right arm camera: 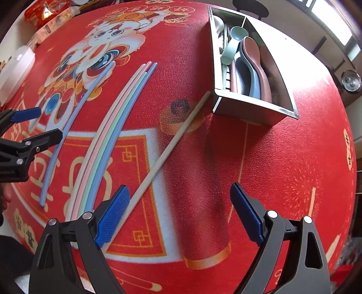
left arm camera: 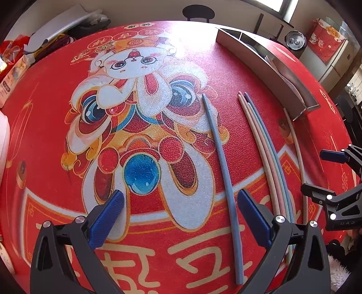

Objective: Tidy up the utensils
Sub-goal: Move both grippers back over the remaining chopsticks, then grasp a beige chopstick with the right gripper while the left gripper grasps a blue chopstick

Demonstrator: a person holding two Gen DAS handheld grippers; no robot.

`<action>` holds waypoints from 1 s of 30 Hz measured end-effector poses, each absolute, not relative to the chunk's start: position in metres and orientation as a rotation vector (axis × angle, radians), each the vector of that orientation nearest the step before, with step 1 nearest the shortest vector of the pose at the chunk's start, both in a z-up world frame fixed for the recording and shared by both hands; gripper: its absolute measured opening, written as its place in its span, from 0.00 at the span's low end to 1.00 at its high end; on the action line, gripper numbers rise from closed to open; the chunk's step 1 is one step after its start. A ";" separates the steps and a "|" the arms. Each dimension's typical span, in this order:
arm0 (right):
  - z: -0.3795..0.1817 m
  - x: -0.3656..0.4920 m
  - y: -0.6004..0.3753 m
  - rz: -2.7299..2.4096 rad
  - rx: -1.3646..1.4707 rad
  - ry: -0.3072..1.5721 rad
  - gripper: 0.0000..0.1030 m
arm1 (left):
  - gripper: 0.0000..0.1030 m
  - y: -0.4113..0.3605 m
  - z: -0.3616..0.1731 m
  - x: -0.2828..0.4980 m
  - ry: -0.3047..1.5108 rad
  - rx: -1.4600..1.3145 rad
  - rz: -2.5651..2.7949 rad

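Note:
Several chopsticks lie on the red printed mat. A lone blue chopstick (left arm camera: 222, 158) (right arm camera: 74, 126) runs between my left gripper's open fingers, nearer the right one. A bunch of pastel chopsticks (left arm camera: 264, 149) (right arm camera: 110, 133) lies to its right. A beige chopstick (left arm camera: 298, 153) (right arm camera: 172, 144) points at the steel organizer tray (left arm camera: 271, 65) (right arm camera: 251, 106), which holds spoons (right arm camera: 251, 65). My left gripper (left arm camera: 181, 214) is open and empty. My right gripper (right arm camera: 179, 212) is open and empty, its left finger (right arm camera: 113, 217) over the beige chopstick's near end.
The red mat (left arm camera: 56, 124) covers a round table. A white container (right arm camera: 15, 67) and snack packets (right arm camera: 45, 11) sit at the far left edge. A round metal lid (left arm camera: 295, 41) and a red gift bag (left arm camera: 325, 43) stand beyond the tray.

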State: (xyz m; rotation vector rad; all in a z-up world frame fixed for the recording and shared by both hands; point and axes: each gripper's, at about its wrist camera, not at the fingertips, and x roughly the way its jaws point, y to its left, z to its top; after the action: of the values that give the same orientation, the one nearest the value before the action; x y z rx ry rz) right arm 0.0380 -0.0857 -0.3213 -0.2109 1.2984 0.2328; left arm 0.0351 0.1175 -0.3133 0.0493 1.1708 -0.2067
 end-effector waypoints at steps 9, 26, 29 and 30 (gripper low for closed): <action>-0.315 0.023 -0.115 0.286 -0.177 1.288 0.34 | 0.94 0.112 -0.316 0.040 1.187 0.097 -0.175; -0.308 0.020 -0.130 0.280 -0.155 1.268 0.10 | 0.95 0.110 -0.318 0.045 1.243 0.099 -0.114; -0.309 0.020 -0.131 0.283 -0.134 1.265 0.10 | 0.95 0.110 -0.317 0.046 1.252 0.104 -0.114; -0.309 0.019 -0.133 0.286 -0.132 1.263 0.10 | 0.95 0.110 -0.317 0.047 1.253 0.108 -0.115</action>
State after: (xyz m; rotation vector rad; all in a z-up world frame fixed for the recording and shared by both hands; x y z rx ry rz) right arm 0.0190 -0.1328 -0.3087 -0.1324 1.2628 0.2859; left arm 0.0470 0.1097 -0.3174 0.1083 1.2526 -0.1151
